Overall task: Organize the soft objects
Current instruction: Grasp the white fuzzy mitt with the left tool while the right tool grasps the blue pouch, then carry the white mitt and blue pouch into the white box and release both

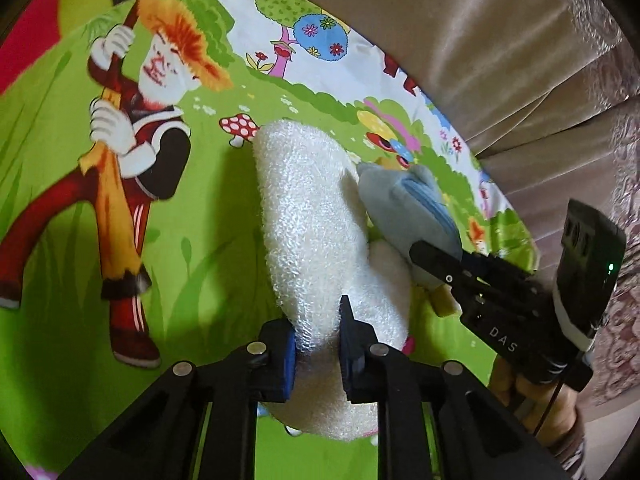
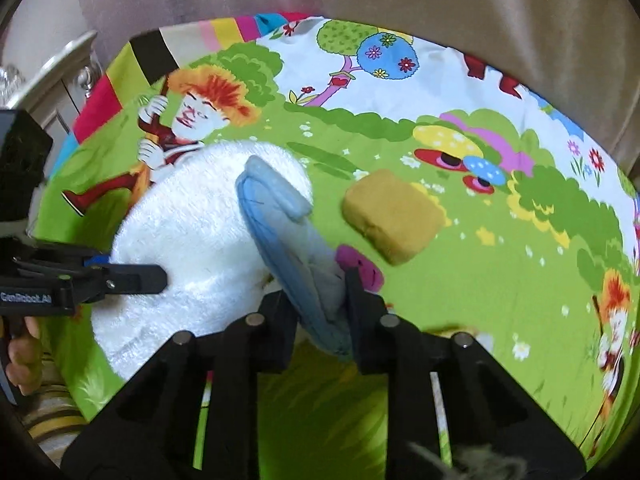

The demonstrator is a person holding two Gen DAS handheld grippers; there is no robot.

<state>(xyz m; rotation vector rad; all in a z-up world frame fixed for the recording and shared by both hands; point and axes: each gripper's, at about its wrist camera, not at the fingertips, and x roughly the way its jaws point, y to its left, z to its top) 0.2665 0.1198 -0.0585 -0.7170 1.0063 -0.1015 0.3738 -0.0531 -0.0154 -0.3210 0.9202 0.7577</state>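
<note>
Your left tongs (image 1: 316,340) pinch the white plush (image 1: 308,216), your right tongs (image 2: 318,312) the blue toy (image 2: 288,240); the yellow sponge (image 2: 394,216) on the bed (image 2: 500,300) waits unsorted.

Bedsheet (image 2: 500,280) open right of yellow cushion (image 2: 394,216); curtain (image 2: 480,20) blocks behind.

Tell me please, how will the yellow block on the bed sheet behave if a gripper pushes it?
The yellow block looks like a sponge with rounded, slightly dented edges, so it probably squashes before it slides. It lies flat on the sheet, so rolling or tipping seems unlikely. It is likely light for its size.
</note>
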